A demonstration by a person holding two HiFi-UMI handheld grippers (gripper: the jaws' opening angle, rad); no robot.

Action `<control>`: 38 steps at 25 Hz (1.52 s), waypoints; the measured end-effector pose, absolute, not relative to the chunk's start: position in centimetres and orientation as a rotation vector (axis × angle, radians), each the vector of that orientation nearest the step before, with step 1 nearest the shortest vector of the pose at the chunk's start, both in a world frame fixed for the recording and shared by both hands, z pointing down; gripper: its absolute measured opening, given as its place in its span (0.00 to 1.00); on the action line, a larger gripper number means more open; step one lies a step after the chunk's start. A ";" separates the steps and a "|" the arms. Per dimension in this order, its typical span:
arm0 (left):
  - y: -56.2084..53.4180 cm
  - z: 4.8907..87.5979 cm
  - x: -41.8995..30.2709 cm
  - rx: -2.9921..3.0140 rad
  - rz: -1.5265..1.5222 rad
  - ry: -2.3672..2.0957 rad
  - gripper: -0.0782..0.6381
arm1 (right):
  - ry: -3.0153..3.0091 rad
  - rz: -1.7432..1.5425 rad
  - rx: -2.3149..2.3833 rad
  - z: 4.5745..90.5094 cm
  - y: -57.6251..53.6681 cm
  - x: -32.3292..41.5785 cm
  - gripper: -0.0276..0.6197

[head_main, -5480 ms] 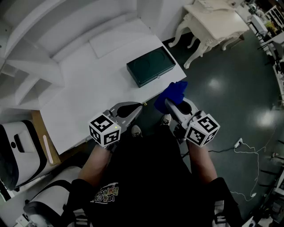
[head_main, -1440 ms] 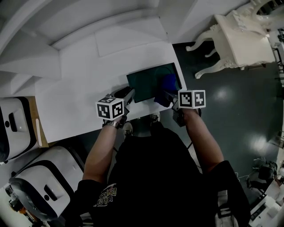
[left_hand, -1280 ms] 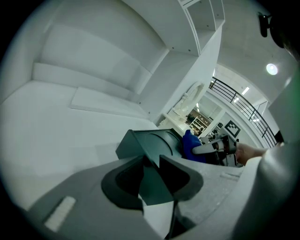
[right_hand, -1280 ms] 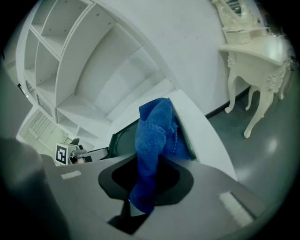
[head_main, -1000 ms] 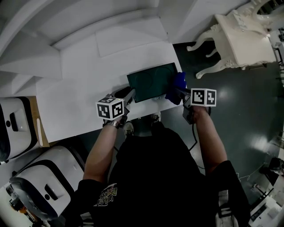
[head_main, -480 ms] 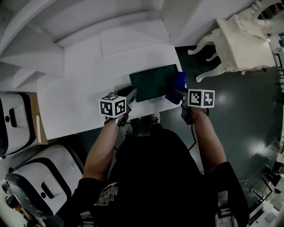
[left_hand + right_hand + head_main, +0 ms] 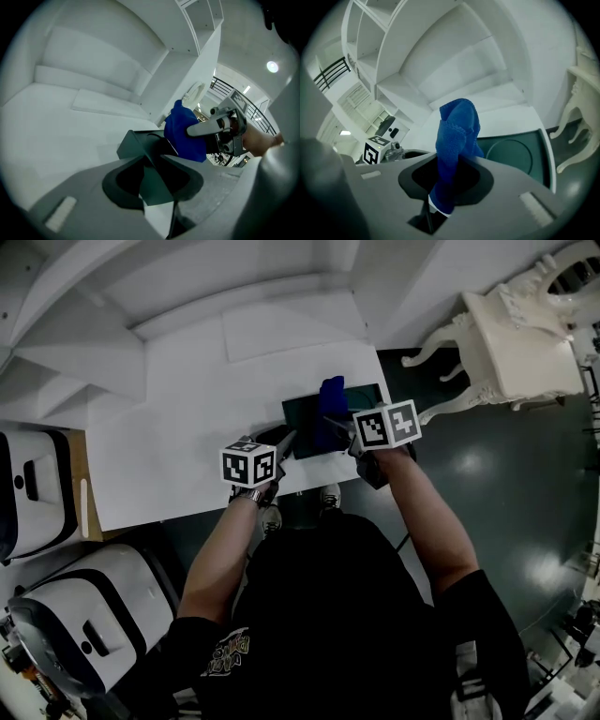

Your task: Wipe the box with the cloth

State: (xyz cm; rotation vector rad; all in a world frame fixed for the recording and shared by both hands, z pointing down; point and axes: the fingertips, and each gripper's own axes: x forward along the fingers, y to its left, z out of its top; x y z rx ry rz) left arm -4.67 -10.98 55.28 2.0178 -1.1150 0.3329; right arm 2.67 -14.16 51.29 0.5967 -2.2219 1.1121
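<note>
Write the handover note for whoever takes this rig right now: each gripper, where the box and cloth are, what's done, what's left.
Left gripper: shut on the near left corner of the box, steadying it on the table.
Right gripper: shut on the cloth, held over the middle of the box top; contact can't be confirmed.
Done: cloth picked up, box steadied. How much is wiped doesn't show.
Left: wipe across the top, probably the sides too.
</note>
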 end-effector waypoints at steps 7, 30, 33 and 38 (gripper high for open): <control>-11.0 55.3 -4.6 2.007 0.324 -1.115 0.26 | -2.125 0.958 0.416 53.1 -14.2 -2.2 0.19; -11.0 55.3 -5.1 1.984 0.296 -1.147 0.25 | -1.996 1.012 0.366 56.7 -16.4 -1.9 0.19; -10.9 55.3 -4.9 1.983 0.293 -1.144 0.25 | -1.997 1.055 0.408 56.6 -17.2 0.3 0.19; -11.0 55.3 -5.0 1.983 0.289 -1.144 0.25 | -2.002 1.095 0.463 56.4 -18.3 3.3 0.19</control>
